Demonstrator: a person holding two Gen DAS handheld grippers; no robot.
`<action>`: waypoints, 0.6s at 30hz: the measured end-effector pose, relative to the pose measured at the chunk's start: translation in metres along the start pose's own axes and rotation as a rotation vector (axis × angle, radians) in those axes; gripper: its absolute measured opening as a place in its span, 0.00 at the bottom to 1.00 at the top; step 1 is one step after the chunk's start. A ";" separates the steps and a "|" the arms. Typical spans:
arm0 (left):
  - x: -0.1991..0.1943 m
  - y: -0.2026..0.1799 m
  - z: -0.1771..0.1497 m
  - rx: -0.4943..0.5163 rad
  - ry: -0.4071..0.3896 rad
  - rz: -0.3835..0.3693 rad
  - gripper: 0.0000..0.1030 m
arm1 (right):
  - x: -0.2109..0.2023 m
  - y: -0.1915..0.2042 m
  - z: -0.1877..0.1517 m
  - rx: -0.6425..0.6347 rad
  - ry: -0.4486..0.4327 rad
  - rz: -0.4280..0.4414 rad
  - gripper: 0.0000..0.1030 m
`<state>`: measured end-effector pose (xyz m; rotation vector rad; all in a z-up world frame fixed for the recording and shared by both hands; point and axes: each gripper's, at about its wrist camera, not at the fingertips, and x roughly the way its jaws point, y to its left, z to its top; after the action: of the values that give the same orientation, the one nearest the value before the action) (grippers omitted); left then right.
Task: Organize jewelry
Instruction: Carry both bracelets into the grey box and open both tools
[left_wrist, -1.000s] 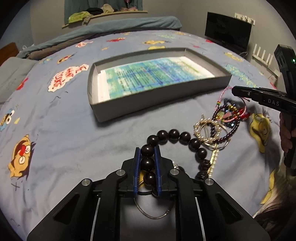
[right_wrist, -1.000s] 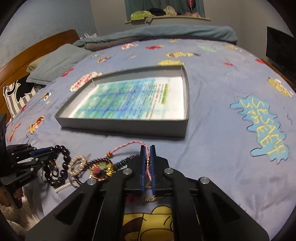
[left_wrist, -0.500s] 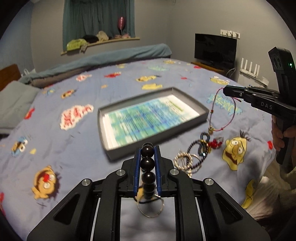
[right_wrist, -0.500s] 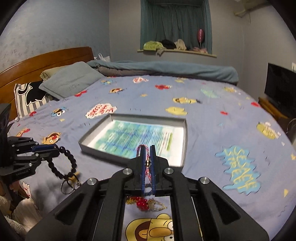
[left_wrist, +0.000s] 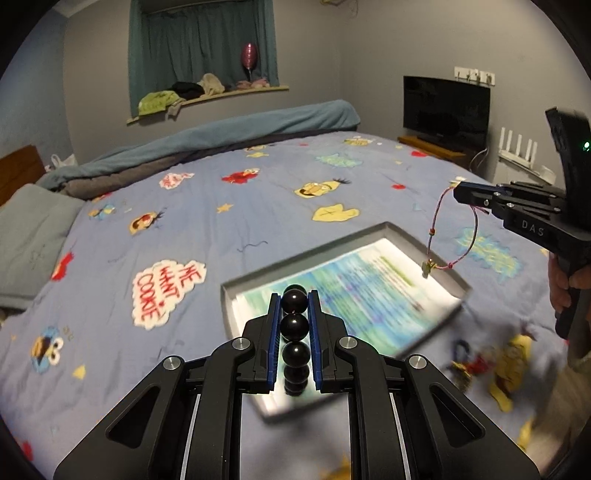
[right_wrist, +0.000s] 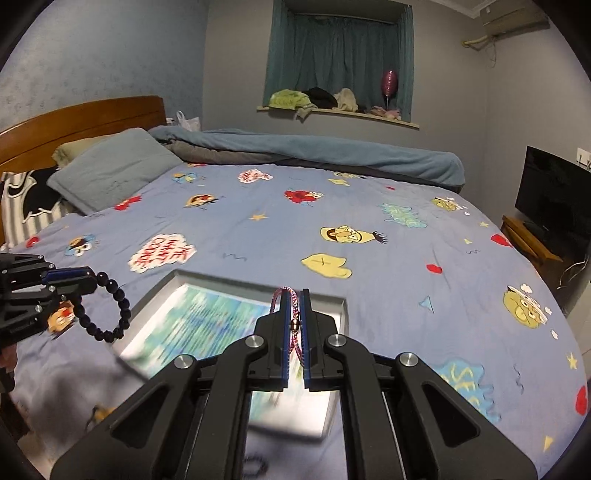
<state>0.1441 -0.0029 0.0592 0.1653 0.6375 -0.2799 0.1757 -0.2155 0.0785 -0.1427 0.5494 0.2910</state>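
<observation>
Left gripper (left_wrist: 293, 295) pinching bead bracelet (left_wrist: 294, 326), aloft

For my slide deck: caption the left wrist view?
Left gripper clamps black bead bracelet above grey tray; right gripper dangles pink cord bracelet.

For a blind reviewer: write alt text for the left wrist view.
The left gripper is shut on a black bead bracelet, held above a shallow grey tray on a blue cartoon-print bedspread. At right, the right gripper dangles a pink string bracelet over the tray; other jewelry lies blurred beside it.
</observation>
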 end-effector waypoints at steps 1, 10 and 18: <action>0.010 0.002 0.003 -0.001 0.003 -0.003 0.15 | 0.008 0.000 0.002 0.004 0.004 -0.004 0.05; 0.098 0.019 0.021 -0.060 0.076 -0.055 0.15 | 0.090 -0.005 0.003 0.093 0.090 0.020 0.05; 0.132 0.038 0.002 -0.083 0.188 0.040 0.15 | 0.127 -0.019 -0.017 0.111 0.225 -0.062 0.05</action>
<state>0.2583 0.0053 -0.0167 0.1253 0.8300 -0.1998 0.2766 -0.2075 -0.0029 -0.0855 0.7812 0.1840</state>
